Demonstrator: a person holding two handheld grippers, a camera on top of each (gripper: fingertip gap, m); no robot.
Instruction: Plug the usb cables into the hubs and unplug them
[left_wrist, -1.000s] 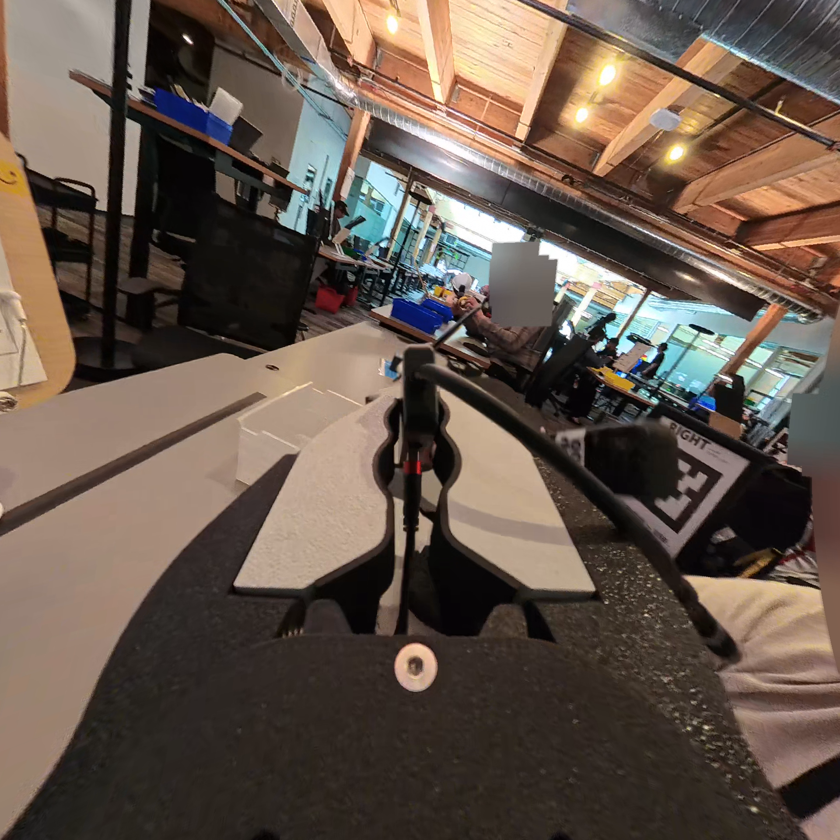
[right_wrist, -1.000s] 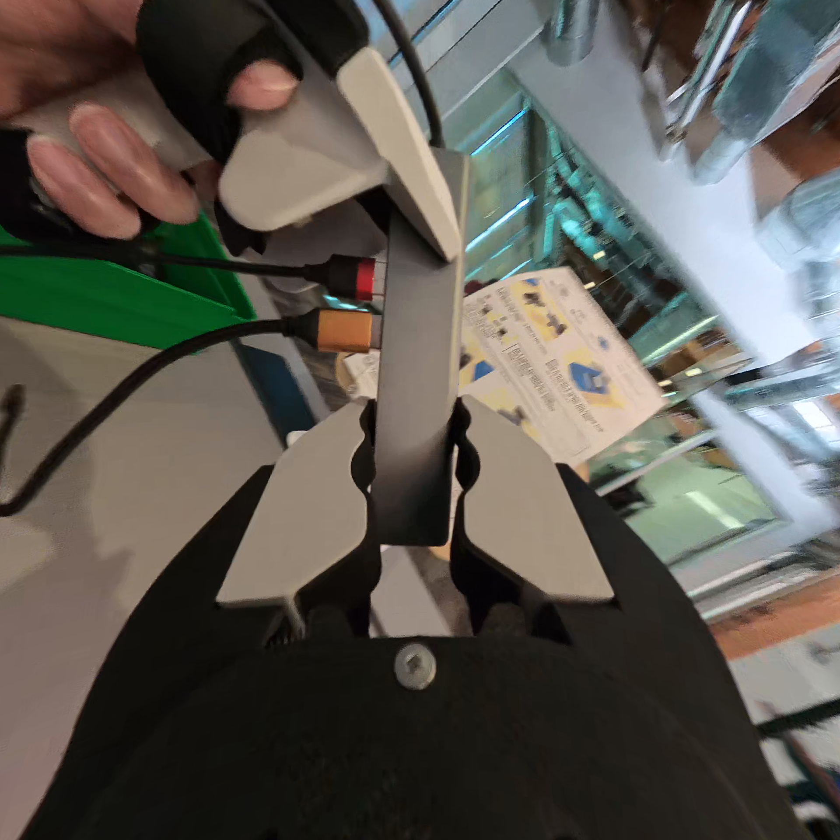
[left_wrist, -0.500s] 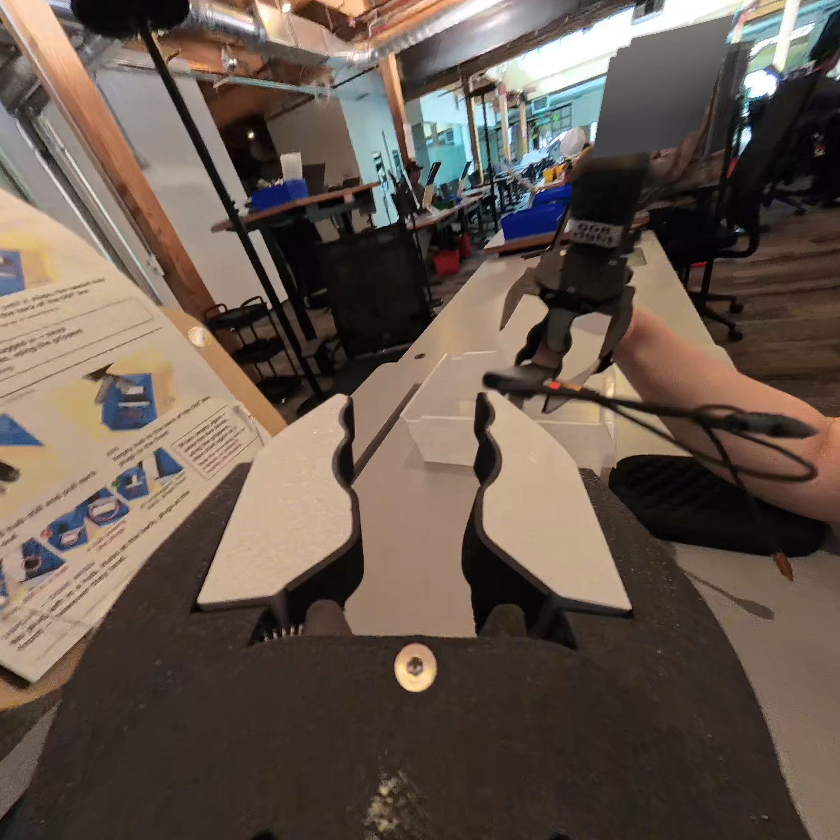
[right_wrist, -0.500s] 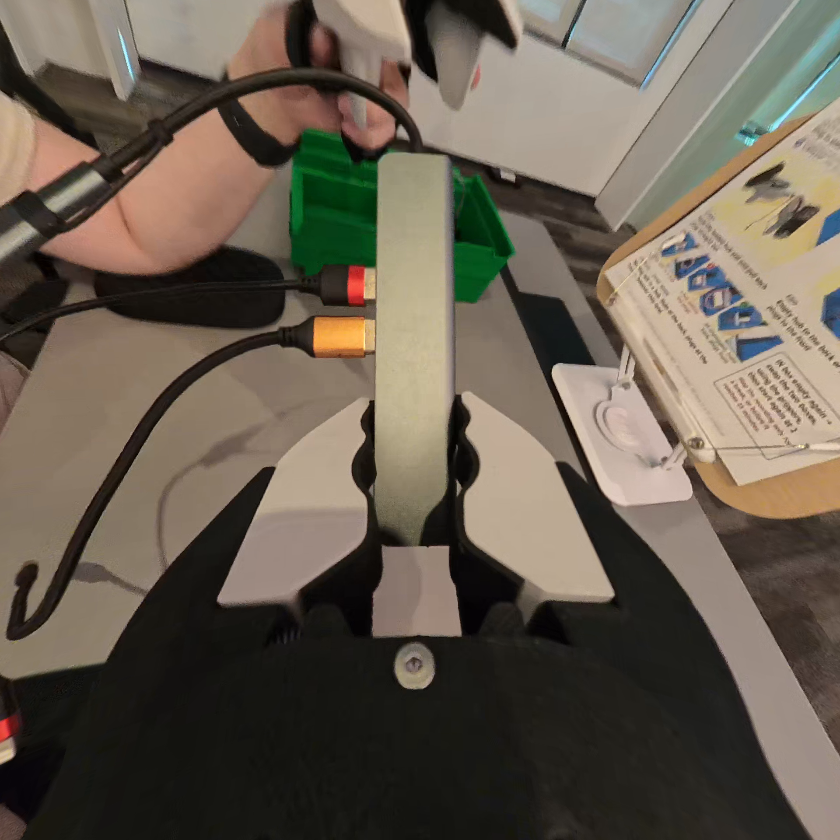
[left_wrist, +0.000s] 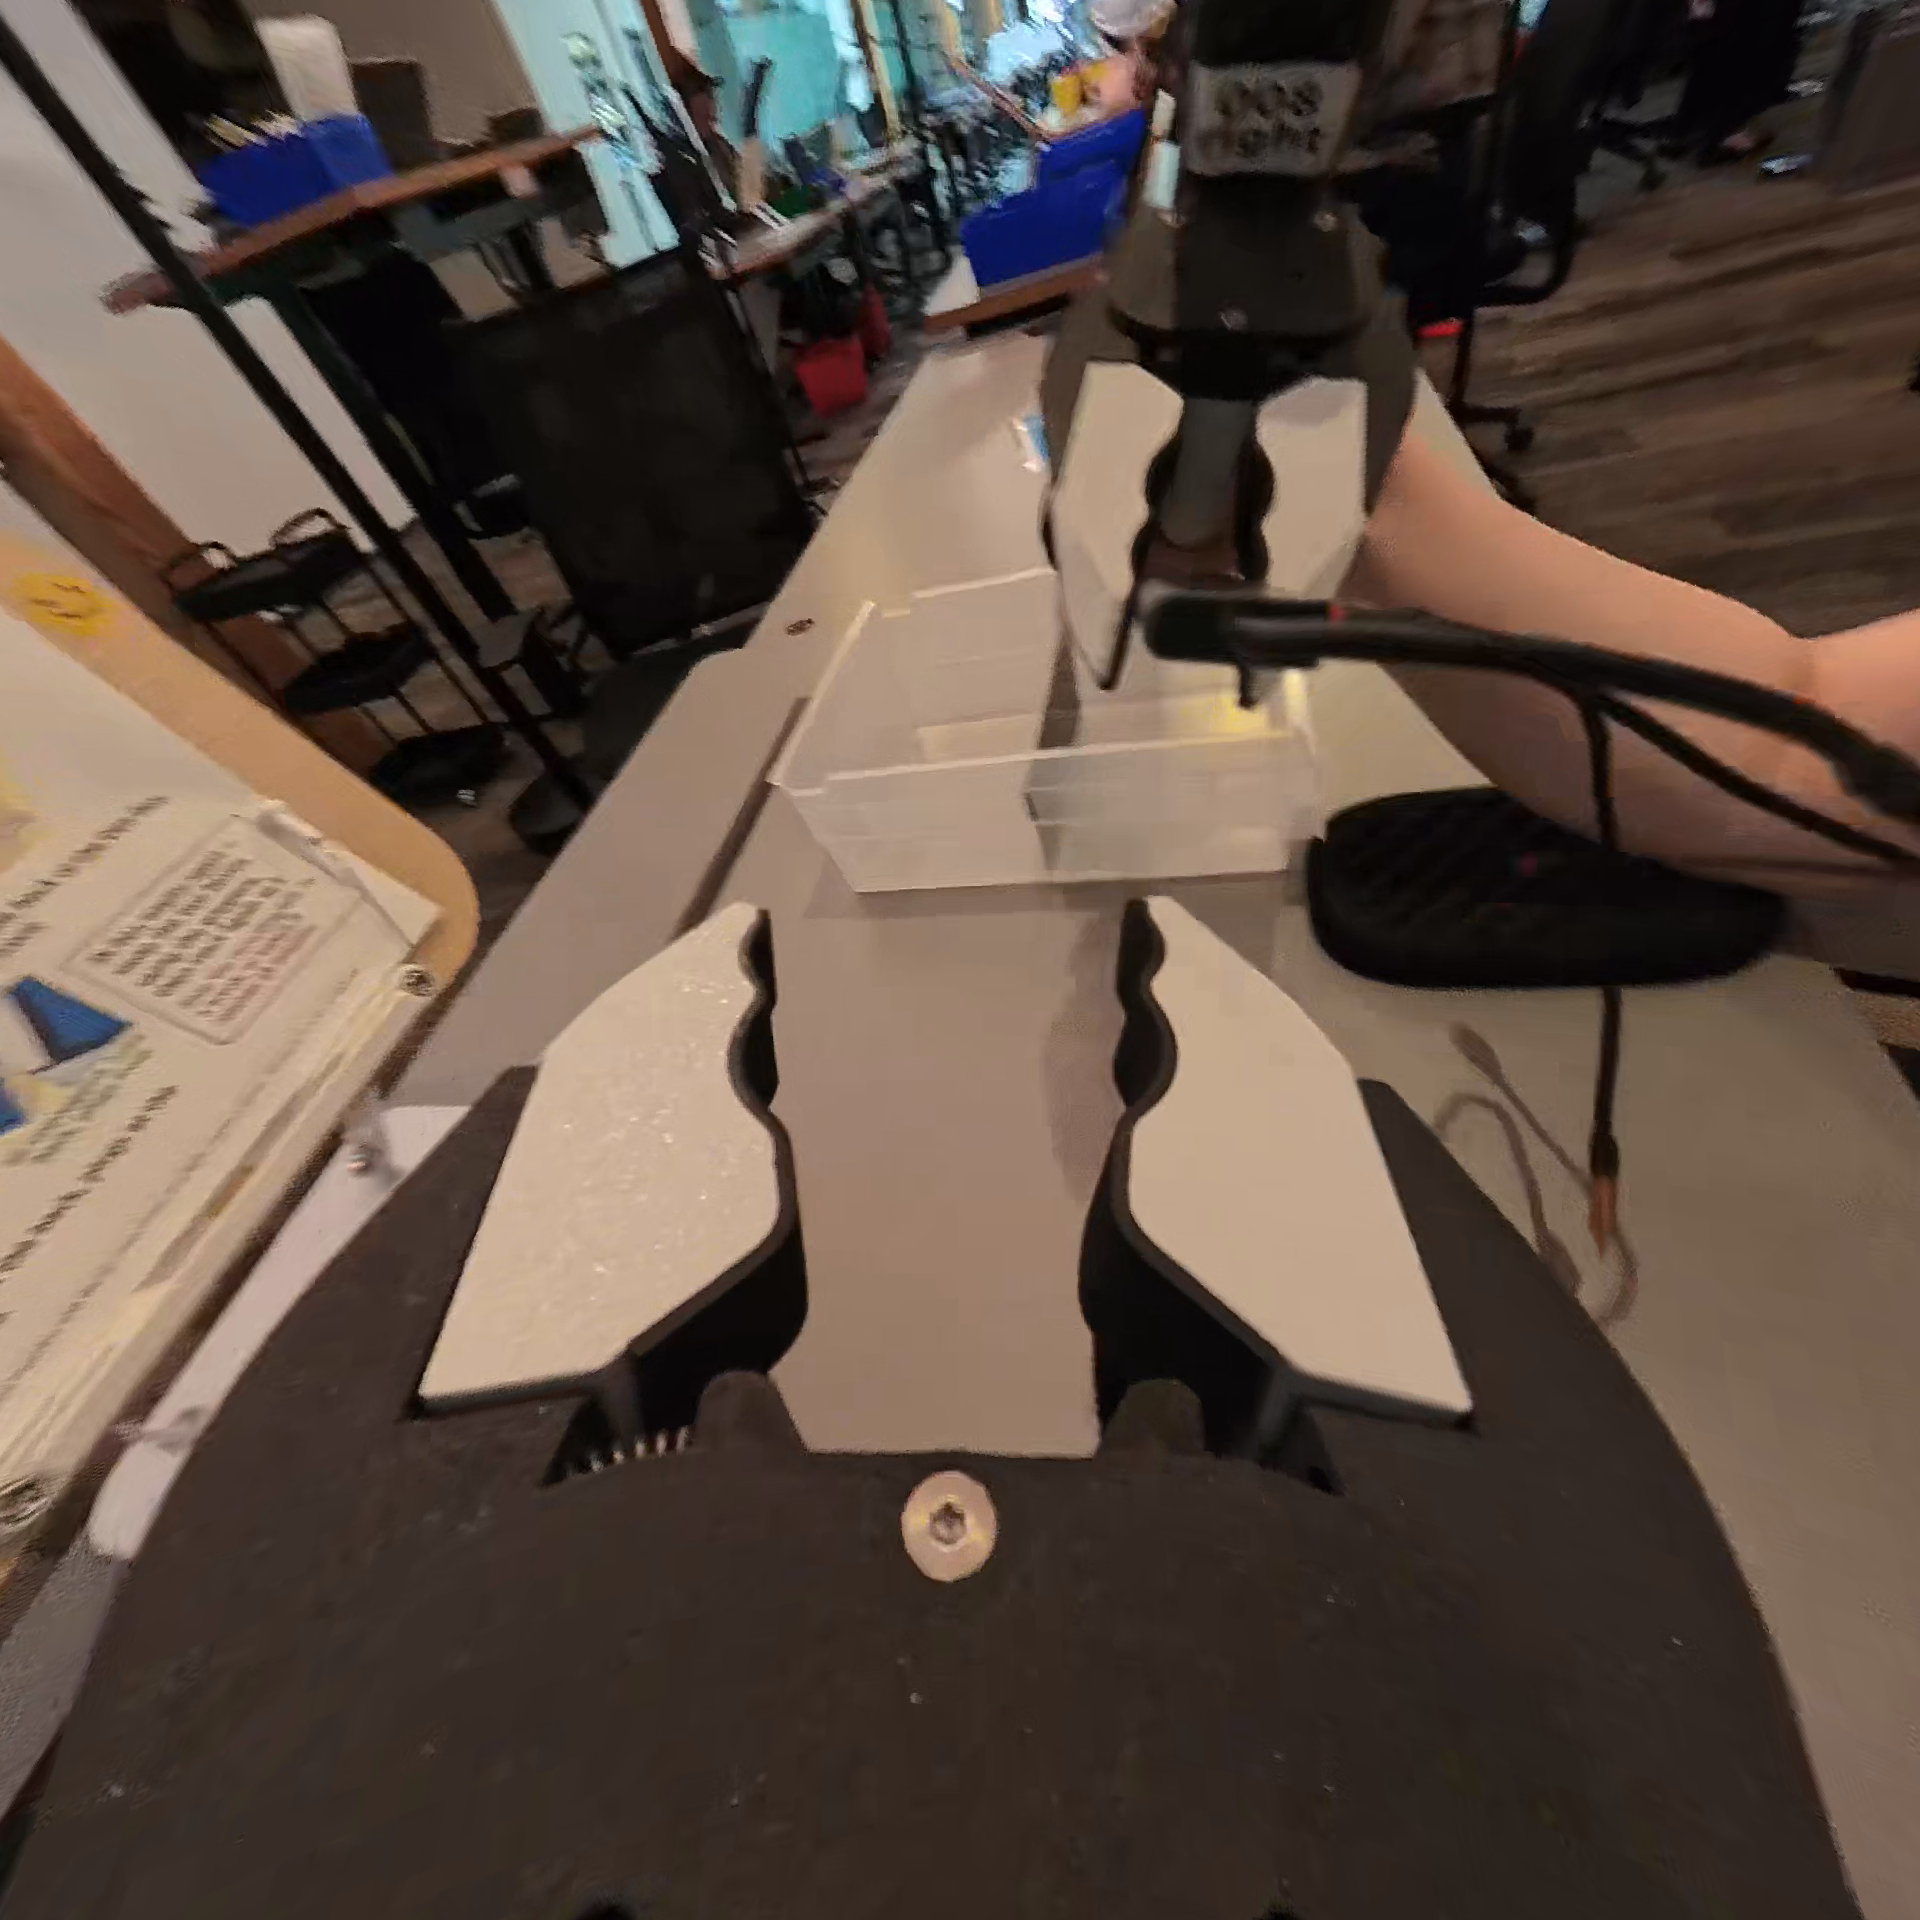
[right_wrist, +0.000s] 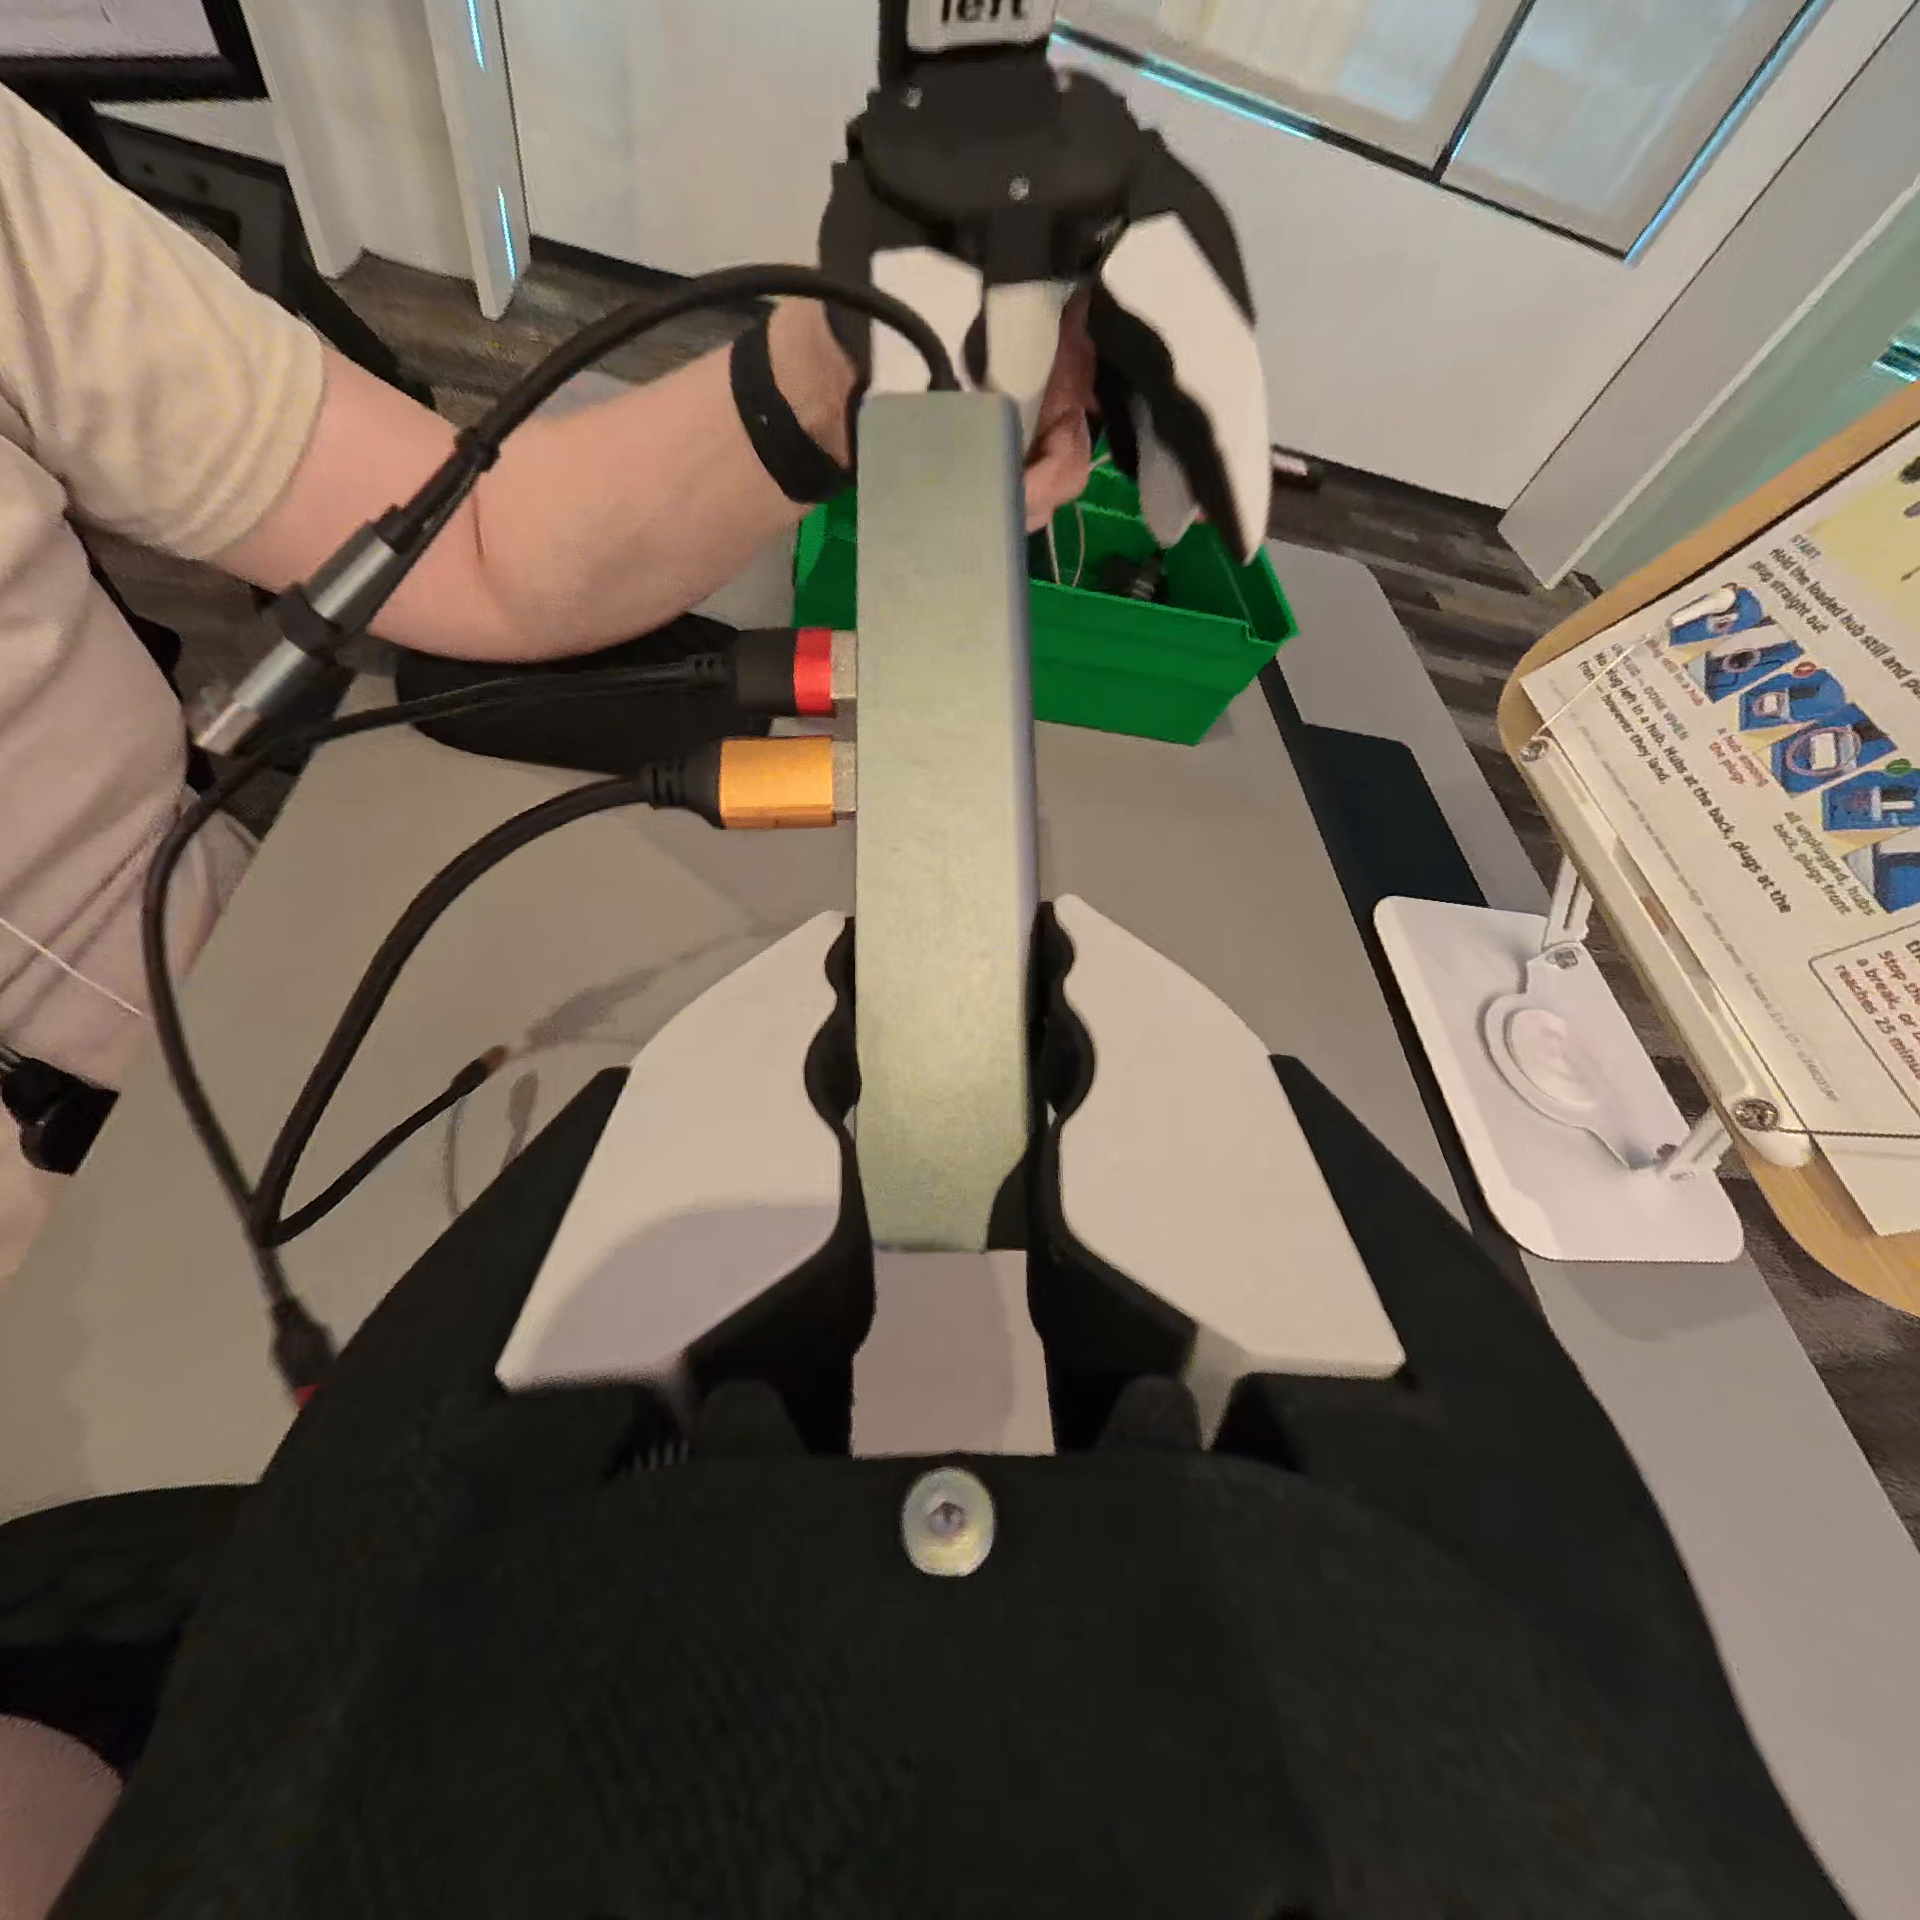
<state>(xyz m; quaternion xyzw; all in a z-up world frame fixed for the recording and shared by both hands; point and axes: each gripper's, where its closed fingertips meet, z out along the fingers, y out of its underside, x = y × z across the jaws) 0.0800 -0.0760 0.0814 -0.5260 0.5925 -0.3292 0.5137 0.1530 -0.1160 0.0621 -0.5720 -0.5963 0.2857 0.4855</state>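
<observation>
A green bin (right_wrist: 1143, 644) sits beyond a clear tray (left_wrist: 1039, 821).

A long, flat grey metal USB hub (right_wrist: 943, 831) stands lengthwise toward 12 o'clock in the right wrist view, its near end clamped. 2 black cables enter its 9 o'clock edge: a red-collared plug (right_wrist: 805, 673) and, just nearer, an orange-collared plug (right_wrist: 777, 798). The hub's own black lead (right_wrist: 582, 358) arcs from its far end.

Probably an open-plan workshop-office: rows of desks (left_wrist: 790, 223), blue bins (left_wrist: 1049, 213).
</observation>
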